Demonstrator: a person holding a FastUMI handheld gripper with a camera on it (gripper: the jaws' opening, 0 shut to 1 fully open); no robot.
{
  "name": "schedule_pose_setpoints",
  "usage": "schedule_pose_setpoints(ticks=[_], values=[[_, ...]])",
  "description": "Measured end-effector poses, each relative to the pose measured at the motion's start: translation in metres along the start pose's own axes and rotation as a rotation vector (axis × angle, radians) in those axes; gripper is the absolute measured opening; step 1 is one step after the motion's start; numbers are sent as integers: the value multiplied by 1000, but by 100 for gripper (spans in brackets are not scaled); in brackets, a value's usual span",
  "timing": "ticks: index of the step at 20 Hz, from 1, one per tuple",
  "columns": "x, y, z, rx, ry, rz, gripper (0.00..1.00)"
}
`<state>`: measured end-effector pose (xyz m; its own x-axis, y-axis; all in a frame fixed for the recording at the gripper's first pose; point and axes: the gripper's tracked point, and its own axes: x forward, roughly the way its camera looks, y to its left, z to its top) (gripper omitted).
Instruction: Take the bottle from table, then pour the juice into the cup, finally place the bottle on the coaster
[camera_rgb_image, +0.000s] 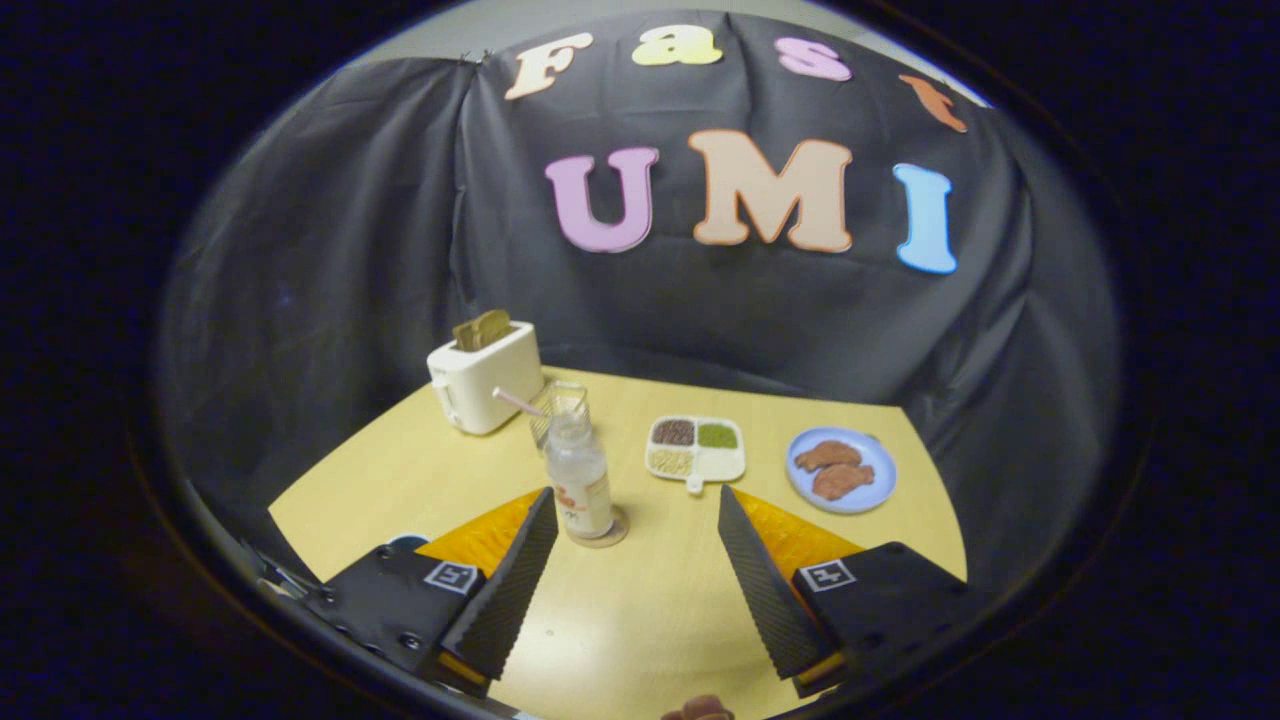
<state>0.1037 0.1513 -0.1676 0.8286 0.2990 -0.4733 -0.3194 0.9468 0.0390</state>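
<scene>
Gripper (636, 505) is released, fingers spread wide, nothing between them. Bottle (580, 480) stands upright on the coaster (612, 538), just ahead of the left finger and clear of it. Cup (556, 408) with straw sits right behind the bottle, next to the toaster (485, 380) on the table (400, 470).

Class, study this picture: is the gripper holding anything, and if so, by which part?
Nothing is held. The gripper is open; the bottle stands on its coaster just ahead.

- Clear bottle (580, 480) stands upright on the round coaster (606, 538), just ahead of the gripper (636, 497)'s spread fingers.
- Glass cup (556, 405) with straw stands just behind it.
</scene>
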Motion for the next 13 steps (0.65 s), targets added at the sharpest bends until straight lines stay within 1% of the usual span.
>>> schedule_pose_setpoints(ticks=[6,9,10,13], values=[[-55,-46,118,79,-232,-85,99],[-73,-76,158,73,-306,-131,99],[-92,-92,173,64,-326,-150,99],[-104,-120,195,35,-360,-195,99]])
